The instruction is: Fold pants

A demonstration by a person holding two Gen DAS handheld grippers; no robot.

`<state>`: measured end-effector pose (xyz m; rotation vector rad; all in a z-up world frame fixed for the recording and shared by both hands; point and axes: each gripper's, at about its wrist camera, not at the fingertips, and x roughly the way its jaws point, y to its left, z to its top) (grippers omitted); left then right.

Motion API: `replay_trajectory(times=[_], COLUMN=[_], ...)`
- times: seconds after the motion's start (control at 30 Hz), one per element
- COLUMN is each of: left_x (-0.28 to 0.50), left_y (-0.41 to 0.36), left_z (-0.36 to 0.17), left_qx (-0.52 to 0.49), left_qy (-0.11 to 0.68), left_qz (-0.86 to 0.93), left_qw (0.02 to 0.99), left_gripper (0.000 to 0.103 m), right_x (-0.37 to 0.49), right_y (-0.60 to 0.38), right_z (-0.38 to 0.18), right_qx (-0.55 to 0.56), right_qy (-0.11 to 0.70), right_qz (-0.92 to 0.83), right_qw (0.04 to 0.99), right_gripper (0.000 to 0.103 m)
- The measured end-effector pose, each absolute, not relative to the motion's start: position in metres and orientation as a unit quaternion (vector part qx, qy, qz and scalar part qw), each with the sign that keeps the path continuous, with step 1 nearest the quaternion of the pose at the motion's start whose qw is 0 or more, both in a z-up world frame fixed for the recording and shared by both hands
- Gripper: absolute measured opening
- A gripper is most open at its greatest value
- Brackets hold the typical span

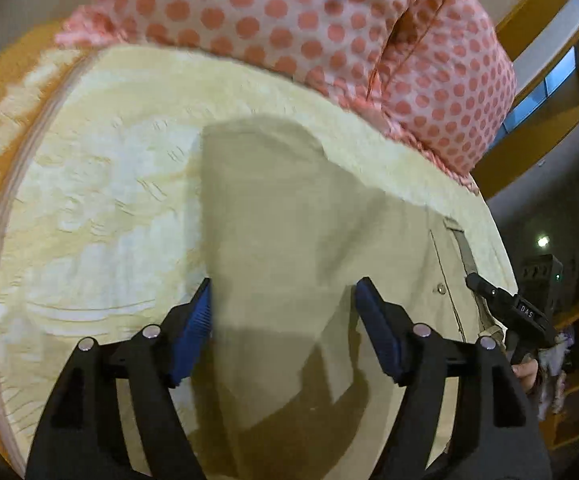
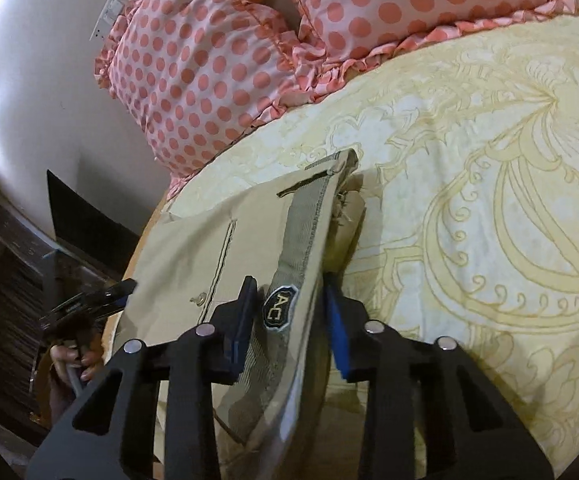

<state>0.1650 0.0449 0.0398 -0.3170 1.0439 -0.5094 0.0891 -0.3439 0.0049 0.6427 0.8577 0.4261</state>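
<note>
Overhead: one khaki pants [image 1: 289, 240]; two dotted pillows [image 2: 193, 72]; left claw [image 1: 283, 304] apart, right claw [image 2: 291, 300] apart astride waistband.

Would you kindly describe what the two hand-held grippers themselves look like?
Both the left hand-held gripper and the right hand-held gripper have black angular linkage arms with silver round pivot pins and blue ribbed finger pads. White "DAS" lettering marks one body.
</note>
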Motion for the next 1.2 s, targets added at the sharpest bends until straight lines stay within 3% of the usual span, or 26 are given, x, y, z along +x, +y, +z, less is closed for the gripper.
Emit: replay_trajectory(times=[0.03, 0.07, 0.13, 0.23, 0.47, 0.6, 0.7, 0.77, 0.83, 0.93, 1.03, 1.07, 1.13, 1.2], left_x=[0.167, 0.165, 0.164, 0.164, 0.208, 0.264, 0.277, 0.258, 0.232, 0.210, 0.216, 0.226, 0.237, 0.231], left_y=[0.044, 0.044, 0.045, 0.043, -0.001, -0.028, -0.025, -0.013, -0.001, -0.005, -0.026, -0.031, -0.031, -0.025], left_z=[0.037, 0.038, 0.038, 0.048, 0.093, 0.080, 0.070, 0.082, 0.096, 0.099, 0.074, 0.056, 0.038, 0.042], left_qx=[-0.152, -0.150, -0.150, -0.146, -0.091, -0.064, -0.079, -0.068, -0.077, -0.102, -0.087, -0.078, -0.073, -0.057], left_qy=[0.493, 0.493, 0.497, 0.493, 0.435, 0.436, 0.456, 0.419, 0.378, 0.375, 0.429, 0.463, 0.477, 0.470], left_qz=[-0.246, -0.244, -0.241, -0.250, -0.246, -0.198, -0.167, -0.152, -0.169, -0.243, -0.255, -0.234, -0.210, -0.182], left_qw=[0.821, 0.821, 0.820, 0.821, 0.861, 0.876, 0.871, 0.893, 0.907, 0.888, 0.862, 0.851, 0.850, 0.862], left_gripper=[0.073, 0.066, 0.025, 0.010, 0.008, 0.013, 0.021, 0.023, 0.031, 0.043, 0.044, 0.044, 0.029, 0.032], right_x=[0.090, 0.091, 0.092, 0.100, 0.147, 0.186, 0.191, 0.169, 0.149, 0.140, 0.152, 0.156, 0.158, 0.143], right_y=[-0.344, -0.344, -0.345, -0.352, -0.366, -0.382, -0.385, -0.388, -0.382, -0.366, -0.345, -0.344, -0.349, -0.347], right_z=[0.004, 0.002, -0.001, -0.001, 0.043, 0.045, 0.034, 0.047, 0.060, 0.057, 0.030, 0.020, 0.020, 0.032], right_qx=[0.304, 0.309, 0.319, 0.359, 0.319, 0.267, 0.221, 0.203, 0.209, 0.222, 0.206, 0.213, 0.225, 0.203], right_qy=[0.410, 0.413, 0.415, 0.411, 0.364, 0.364, 0.411, 0.371, 0.336, 0.346, 0.418, 0.427, 0.423, 0.425], right_qz=[0.210, 0.226, 0.246, 0.273, 0.264, 0.182, 0.120, 0.111, 0.158, 0.226, 0.210, 0.204, 0.199, 0.132], right_qw=[0.834, 0.826, 0.816, 0.792, 0.834, 0.873, 0.876, 0.899, 0.905, 0.883, 0.860, 0.855, 0.855, 0.872], right_gripper=[0.029, 0.025, 0.019, 0.015, 0.010, 0.011, 0.024, 0.027, 0.046, 0.049, 0.063, 0.063, 0.063, 0.065])
